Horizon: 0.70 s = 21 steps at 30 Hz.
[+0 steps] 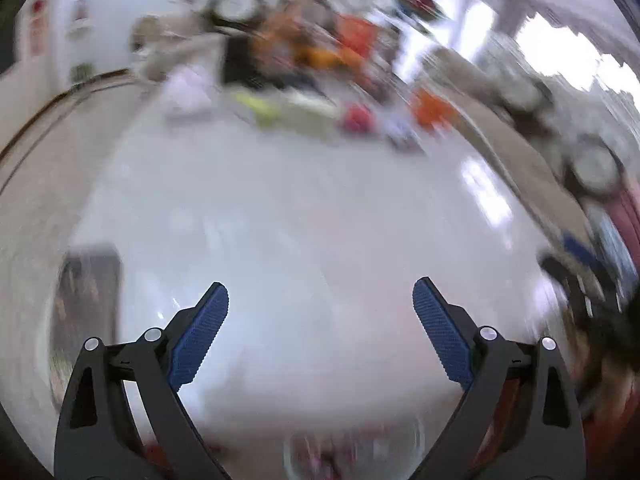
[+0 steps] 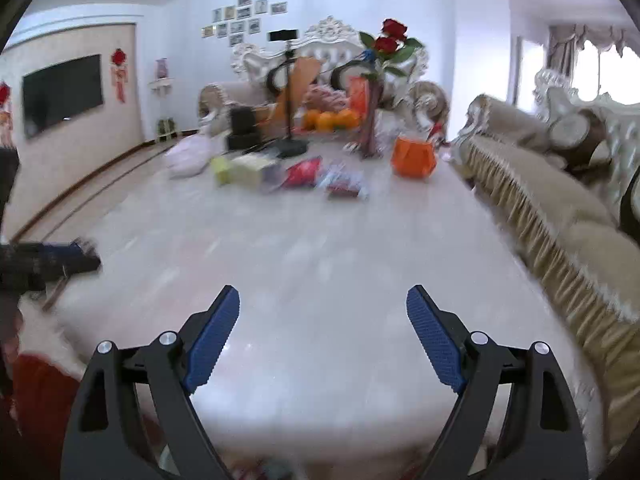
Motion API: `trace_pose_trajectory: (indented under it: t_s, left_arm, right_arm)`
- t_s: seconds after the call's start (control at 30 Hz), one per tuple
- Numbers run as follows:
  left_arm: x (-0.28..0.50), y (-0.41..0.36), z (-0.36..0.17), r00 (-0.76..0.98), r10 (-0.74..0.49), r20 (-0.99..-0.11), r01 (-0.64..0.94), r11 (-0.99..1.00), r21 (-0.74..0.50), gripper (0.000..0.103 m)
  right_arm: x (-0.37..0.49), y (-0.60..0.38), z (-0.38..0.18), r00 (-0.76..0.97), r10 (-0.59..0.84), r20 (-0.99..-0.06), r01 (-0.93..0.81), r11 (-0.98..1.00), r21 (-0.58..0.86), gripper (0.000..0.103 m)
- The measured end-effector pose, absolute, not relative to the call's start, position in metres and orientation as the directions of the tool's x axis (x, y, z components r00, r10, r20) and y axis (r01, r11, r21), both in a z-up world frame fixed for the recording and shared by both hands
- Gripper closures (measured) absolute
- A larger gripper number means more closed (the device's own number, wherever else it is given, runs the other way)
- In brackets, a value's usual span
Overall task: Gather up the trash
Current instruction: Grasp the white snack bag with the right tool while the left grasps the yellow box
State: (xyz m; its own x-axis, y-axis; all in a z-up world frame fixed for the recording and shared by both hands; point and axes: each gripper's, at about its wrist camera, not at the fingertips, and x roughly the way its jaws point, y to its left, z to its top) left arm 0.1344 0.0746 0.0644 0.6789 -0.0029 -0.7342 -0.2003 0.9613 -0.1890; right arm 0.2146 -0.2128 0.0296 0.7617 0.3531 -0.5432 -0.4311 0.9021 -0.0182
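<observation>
Both my grabbers are spread wide and hold nothing.
My right gripper [image 2: 323, 300] view shows red roses [image 2: 390, 40] clearly; my left gripper [image 1: 320, 294] view is all blur.

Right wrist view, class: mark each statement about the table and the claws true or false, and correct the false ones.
1. The right claw holds a red packet. False: it is open and empty.
2. An orange box sits on the table. True.
3. Red roses stand at the table's far end. True.
4. The sofa lies left of the table. False: it runs along the right.
5. The left claw is shut. False: it is open.
</observation>
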Motion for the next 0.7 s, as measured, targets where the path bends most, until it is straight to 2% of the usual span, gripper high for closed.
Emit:
trace_pose_trajectory:
  t_s: [0.27,0.37,0.47,0.6,0.7]
  left_arm:
    - [0.324,0.174,0.061,0.603,0.182,-0.777,-0.496,0.848,-0.187,0.012]
    - [0.378,0.201,0.047,0.545,0.168,-0.822,-0.583,0.780,-0.227,0.012]
    - [0.409,0.213,0.036,0.529,0.139,-0.838,-0.604,0.754,-0.256,0.012]
    - [0.445,0.218,0.013,0.437,0.158,-0.885,-0.639,0.747,-0.182,0.012]
    - [0.449,0.220,0.000,0.413,0.157,-0.897,-0.659,0.732,-0.175,0.012]
  right_arm:
    - [0.371,-0.162,0.036,0.757,0.280,-0.591,-0.383,0.922,-0.054,0.021]
    - [0.415,-0.148,0.025,0.740,0.243,-0.627,-0.369,0.926,-0.077,0.021]
    - [0.448,-0.137,0.014,0.719,0.225,-0.657,-0.368,0.926,-0.086,0.021]
    - [0.482,-0.130,-0.001,0.669,0.232,-0.706,-0.361,0.932,-0.036,0.021]
    - [0.498,-0.125,-0.010,0.646,0.240,-0.725,-0.361,0.933,-0.013,0.021]
